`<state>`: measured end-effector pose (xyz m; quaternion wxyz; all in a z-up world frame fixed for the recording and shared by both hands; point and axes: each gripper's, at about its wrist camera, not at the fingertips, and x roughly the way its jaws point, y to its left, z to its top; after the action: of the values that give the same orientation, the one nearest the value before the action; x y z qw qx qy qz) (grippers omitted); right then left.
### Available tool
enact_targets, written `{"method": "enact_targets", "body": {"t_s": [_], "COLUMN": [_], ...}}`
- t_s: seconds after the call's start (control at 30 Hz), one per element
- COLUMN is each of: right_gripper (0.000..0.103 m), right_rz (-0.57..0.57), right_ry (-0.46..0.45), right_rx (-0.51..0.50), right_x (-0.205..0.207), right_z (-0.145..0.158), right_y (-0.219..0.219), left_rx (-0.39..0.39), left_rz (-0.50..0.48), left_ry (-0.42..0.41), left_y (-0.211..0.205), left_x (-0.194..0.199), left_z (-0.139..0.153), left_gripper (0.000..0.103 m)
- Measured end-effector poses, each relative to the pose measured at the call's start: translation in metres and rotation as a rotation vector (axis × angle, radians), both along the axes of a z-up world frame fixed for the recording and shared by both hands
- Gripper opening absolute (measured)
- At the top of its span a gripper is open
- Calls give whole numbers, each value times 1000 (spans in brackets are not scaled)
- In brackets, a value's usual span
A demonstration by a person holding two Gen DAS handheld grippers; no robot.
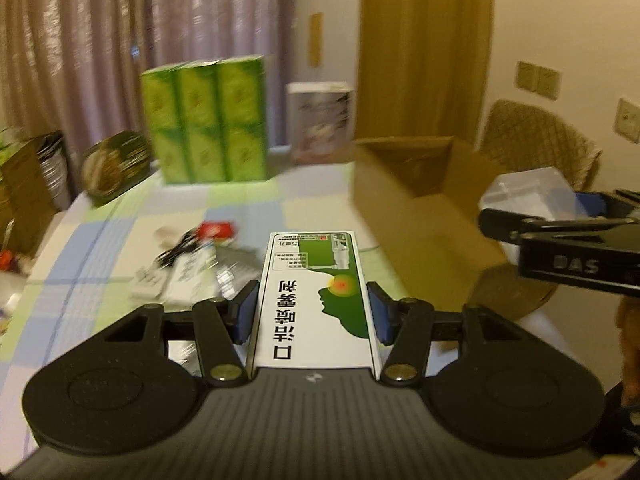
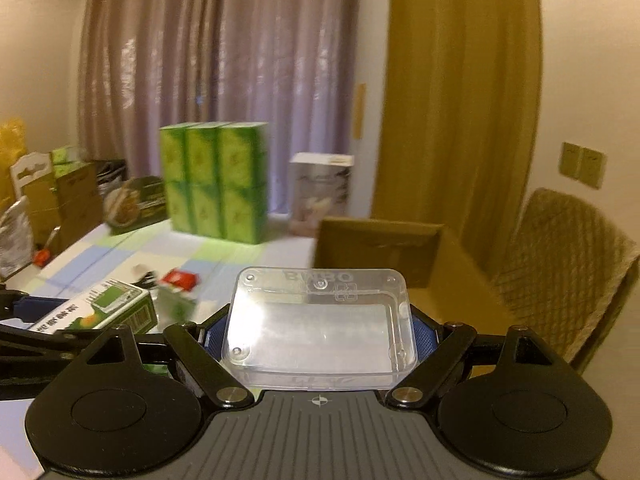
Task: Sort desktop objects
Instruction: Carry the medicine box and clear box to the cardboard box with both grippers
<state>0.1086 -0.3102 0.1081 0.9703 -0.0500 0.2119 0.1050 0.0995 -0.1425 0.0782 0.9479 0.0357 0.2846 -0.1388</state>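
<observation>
Your left gripper point(image 1: 314, 312) is pinching the spray box point(image 1: 316, 292), long axis pointing straight out from the jaws. The carton point(image 1: 424, 200) sits ahead and right of them. Your right gripper point(image 2: 320, 332), clamping the clear case point(image 2: 320, 320), looks nearer to it. Clutter point(image 1: 188, 256) on the checked tablecloth point(image 1: 100, 240), curtains point(image 1: 160, 20) behind.

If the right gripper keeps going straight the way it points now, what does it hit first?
Probably the open cardboard box: its near wall lies just beyond the clear plastic case clamped in the right gripper. Depth is uncertain.
</observation>
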Motion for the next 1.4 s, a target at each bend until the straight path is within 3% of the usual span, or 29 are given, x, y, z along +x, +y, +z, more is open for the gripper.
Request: {"method": "enact_targets", "body": {"t_s": [0.37, 0.7, 0.77, 1.03, 1.4], "right_gripper": [83, 83, 83, 83, 83], "right_rz": [-105, -145, -151, -145, -73], "right_ry": [62, 94, 98, 115, 147], "right_rx": [36, 84, 89, 100, 113], "right_x": [58, 80, 81, 84, 87], "right_z": [-11, -27, -29, -36, -38], "right_y": [-84, -122, -127, -131, -111], "left_rx": [-26, -71, -74, -71, -71], "left_rz": [-142, -174, -184, -169, -126], "left_ry": [-9, 49, 53, 45, 53], "left_y": [-97, -145, -149, -143, -113], "left_x": [46, 88, 92, 100, 89], "left_z": [15, -4, -7, -6, -7], "left_gripper": [51, 50, 34, 36, 47]}}
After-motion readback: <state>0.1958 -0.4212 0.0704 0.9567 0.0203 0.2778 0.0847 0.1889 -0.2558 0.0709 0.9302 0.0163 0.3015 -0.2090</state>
